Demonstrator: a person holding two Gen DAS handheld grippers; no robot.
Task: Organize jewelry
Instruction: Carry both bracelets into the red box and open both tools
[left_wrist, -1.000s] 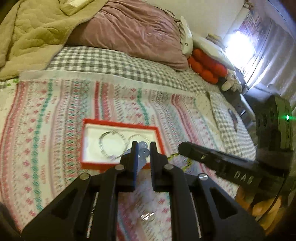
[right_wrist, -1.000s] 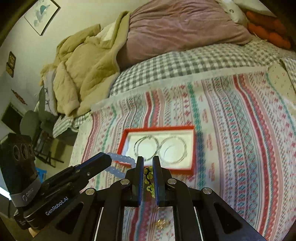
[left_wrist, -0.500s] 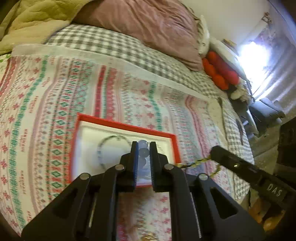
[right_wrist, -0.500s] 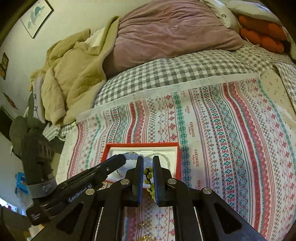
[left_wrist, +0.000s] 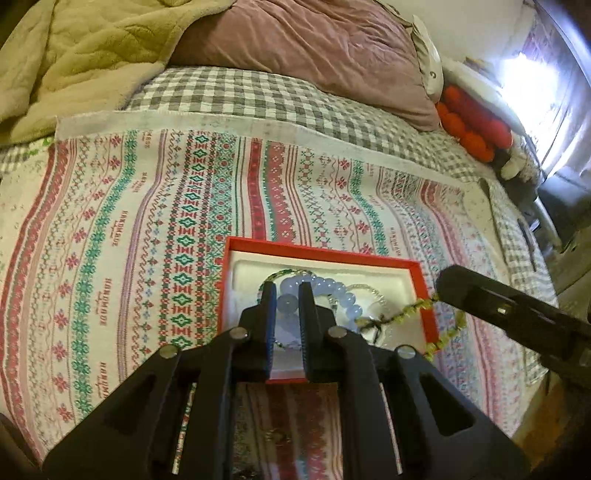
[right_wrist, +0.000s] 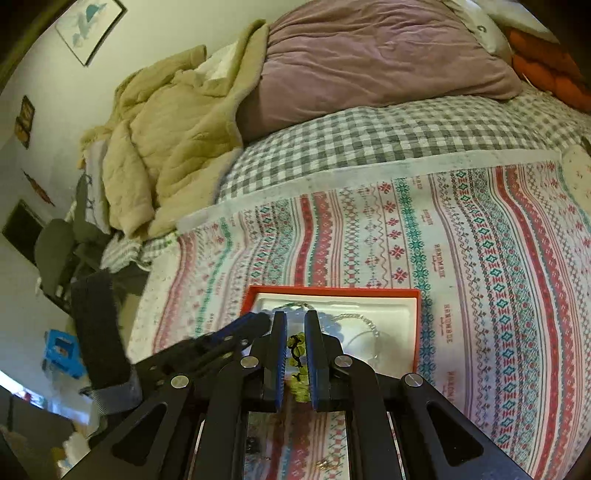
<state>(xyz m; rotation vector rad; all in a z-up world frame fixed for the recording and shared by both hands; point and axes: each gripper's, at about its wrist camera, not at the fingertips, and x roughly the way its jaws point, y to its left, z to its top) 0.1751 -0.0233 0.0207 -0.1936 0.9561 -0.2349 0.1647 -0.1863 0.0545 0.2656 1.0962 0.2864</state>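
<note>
Left wrist: blue bead bracelet (left_wrist: 334, 295) clamped between fingers (left_wrist: 269, 310).

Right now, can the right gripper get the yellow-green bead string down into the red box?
Probably yes. The right gripper holds the bead string right over the red box, which is open. The left gripper with the pale blue bracelet crowds it.

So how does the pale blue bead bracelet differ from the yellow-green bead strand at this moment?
The pale blue bead bracelet has large, smooth round beads; the yellow-green bead strand has tiny beads and a dark knot. The bracelet is pinched by the left gripper over the red-rimmed tray; the strand hangs from the right gripper, draping across the tray's right rim. Both are beaded and both are held.
</note>
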